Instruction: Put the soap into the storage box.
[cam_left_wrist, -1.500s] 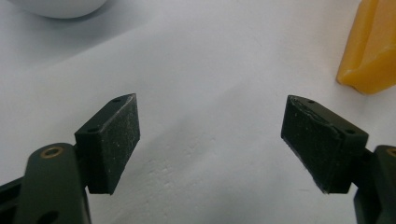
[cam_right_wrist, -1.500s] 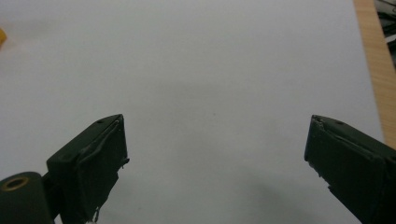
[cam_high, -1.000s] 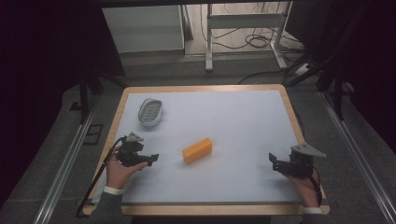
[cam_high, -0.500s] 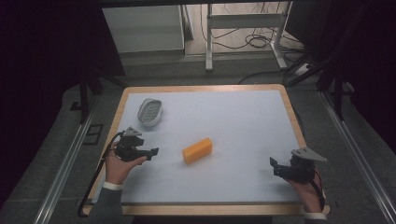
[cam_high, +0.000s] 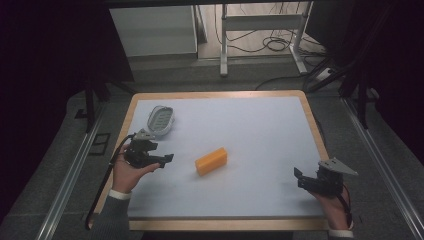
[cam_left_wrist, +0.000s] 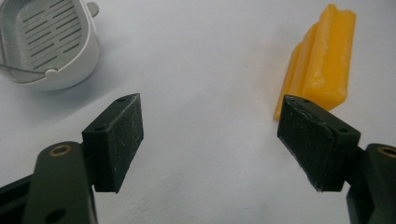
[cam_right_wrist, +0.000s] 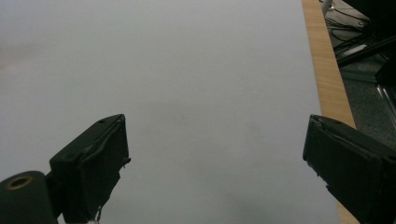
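The yellow block (cam_high: 211, 161) lies untouched mid-desk, just right of the left tongs (cam_high: 167, 159), which have lifted a little with jaws spread and empty, likely lining up a grasp, while the right tongs (cam_high: 298, 177) wait released at the near right.

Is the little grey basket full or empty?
Empty. The left gripper view looks down into the grey basket and shows only its bare slotted bottom; the yellow block lies apart on the table.
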